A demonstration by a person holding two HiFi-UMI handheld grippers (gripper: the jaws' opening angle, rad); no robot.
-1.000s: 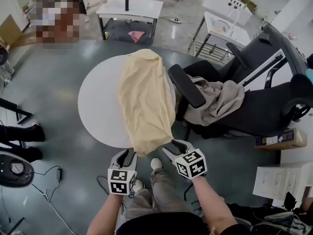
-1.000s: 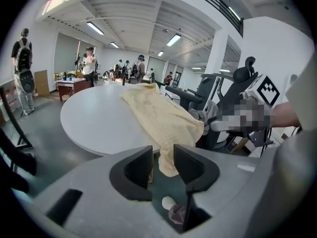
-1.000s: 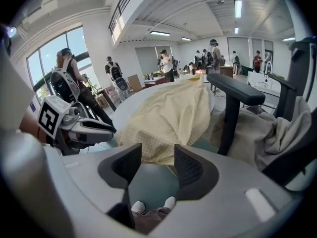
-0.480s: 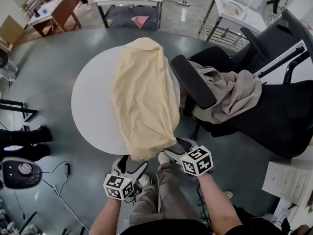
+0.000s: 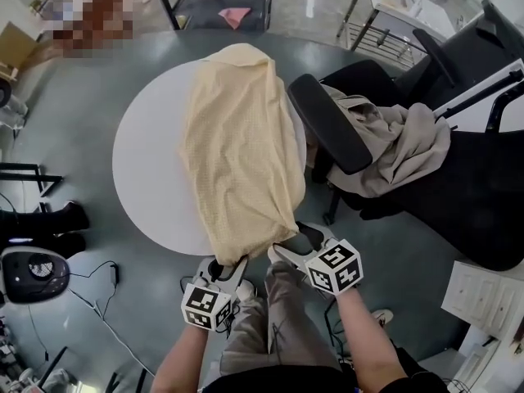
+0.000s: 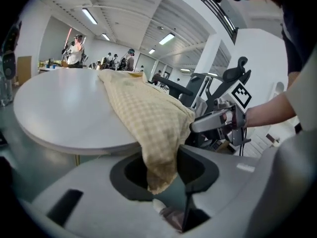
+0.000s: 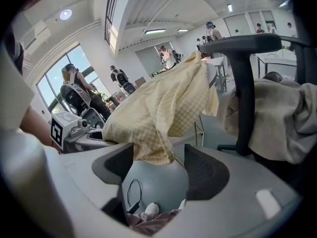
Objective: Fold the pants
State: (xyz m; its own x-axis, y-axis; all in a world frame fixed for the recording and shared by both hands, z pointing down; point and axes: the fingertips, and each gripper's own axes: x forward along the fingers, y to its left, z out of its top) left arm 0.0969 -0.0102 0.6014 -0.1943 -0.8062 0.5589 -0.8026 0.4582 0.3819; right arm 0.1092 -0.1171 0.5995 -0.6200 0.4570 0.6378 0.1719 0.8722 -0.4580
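Pale yellow checked pants lie lengthwise over a round white table, and their near end hangs off the front edge. My left gripper is at the hem's left corner. Its jaws have just been closing, and in the left gripper view the cloth hangs between the pads of the left gripper, which touch it. My right gripper is at the hem's right corner. Its jaws have just been opening, and in the right gripper view the right gripper stands wide with the hem loose between the tips.
A black office chair with a beige garment heaped on its seat stands against the table's right side. A black device with a cable lies on the floor at left. My own legs and shoes are under the grippers.
Both grippers have sunk slightly at the hanging hem. The left one opened wide below the hem, then closed on its left corner. The right one's jaws have spread.
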